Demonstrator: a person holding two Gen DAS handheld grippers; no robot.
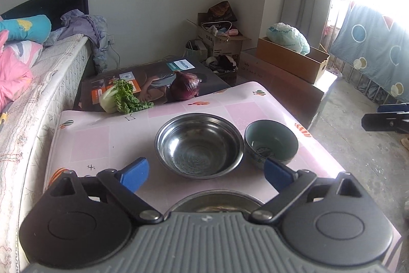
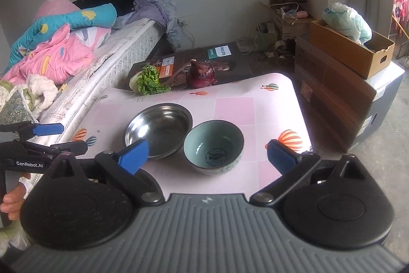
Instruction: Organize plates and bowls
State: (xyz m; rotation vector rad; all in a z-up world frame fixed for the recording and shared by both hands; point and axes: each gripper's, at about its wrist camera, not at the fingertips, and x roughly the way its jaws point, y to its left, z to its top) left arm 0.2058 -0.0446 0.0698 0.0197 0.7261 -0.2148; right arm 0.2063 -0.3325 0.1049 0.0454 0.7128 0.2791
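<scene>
A steel bowl [image 1: 199, 145] stands on the pink table [image 1: 102, 140], with a green ceramic bowl [image 1: 271, 141] close to its right. A second steel dish [image 1: 217, 202] lies at the near edge, mostly hidden under my left gripper [image 1: 207, 172], which is open and empty above it. In the right wrist view the steel bowl [image 2: 158, 131] and the green bowl [image 2: 213, 149] stand side by side. My right gripper [image 2: 208, 156] is open and empty, hovering just before the green bowl. The left gripper [image 2: 48, 129] shows at the far left.
A leafy green [image 1: 122, 96] and a purple cabbage [image 1: 185, 88] sit on a Philips box [image 1: 153, 76] behind the table. A bed [image 1: 33, 94] runs along the left. Cardboard boxes [image 1: 291, 60] stand at the right, floor beyond.
</scene>
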